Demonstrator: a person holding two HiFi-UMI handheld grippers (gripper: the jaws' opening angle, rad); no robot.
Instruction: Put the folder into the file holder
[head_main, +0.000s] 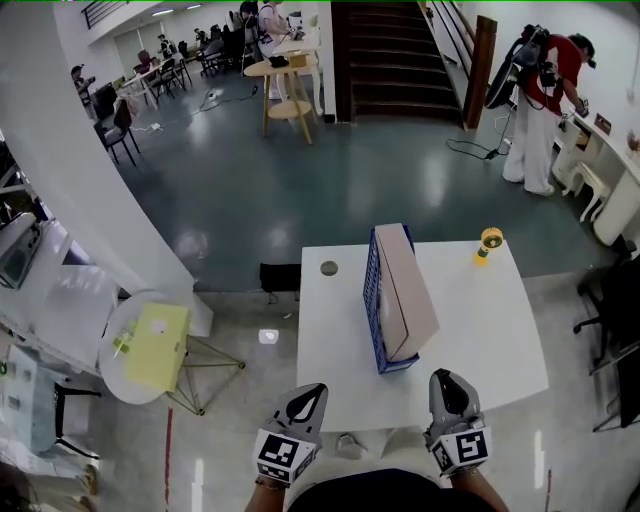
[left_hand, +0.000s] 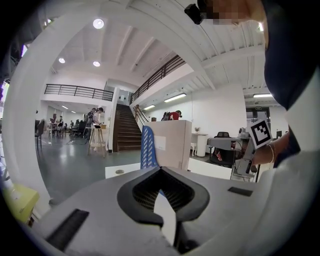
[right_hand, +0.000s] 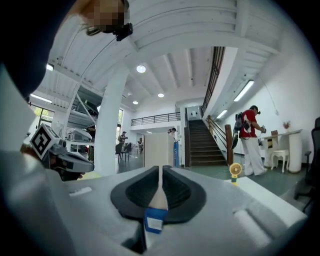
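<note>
A blue mesh file holder (head_main: 374, 300) stands upright in the middle of the white table (head_main: 480, 340). A beige folder (head_main: 405, 290) stands inside it and leans to the right. Both grippers hang at the table's near edge, well short of the holder. My left gripper (head_main: 318, 390) is shut and holds nothing. My right gripper (head_main: 447, 376) is shut and holds nothing too. The left gripper view shows the holder (left_hand: 147, 147) and folder (left_hand: 172, 142) past the left gripper (left_hand: 160, 170). In the right gripper view the folder (right_hand: 156, 149) stands far ahead of the right gripper (right_hand: 160, 169).
A small yellow object (head_main: 489, 241) stands at the table's far right corner, and a grey round cap (head_main: 329, 268) sits at its far left. A round side table (head_main: 110, 370) with a yellow-green sheet is on the left, beside a white pillar (head_main: 90, 200). A person (head_main: 545, 90) stands far right.
</note>
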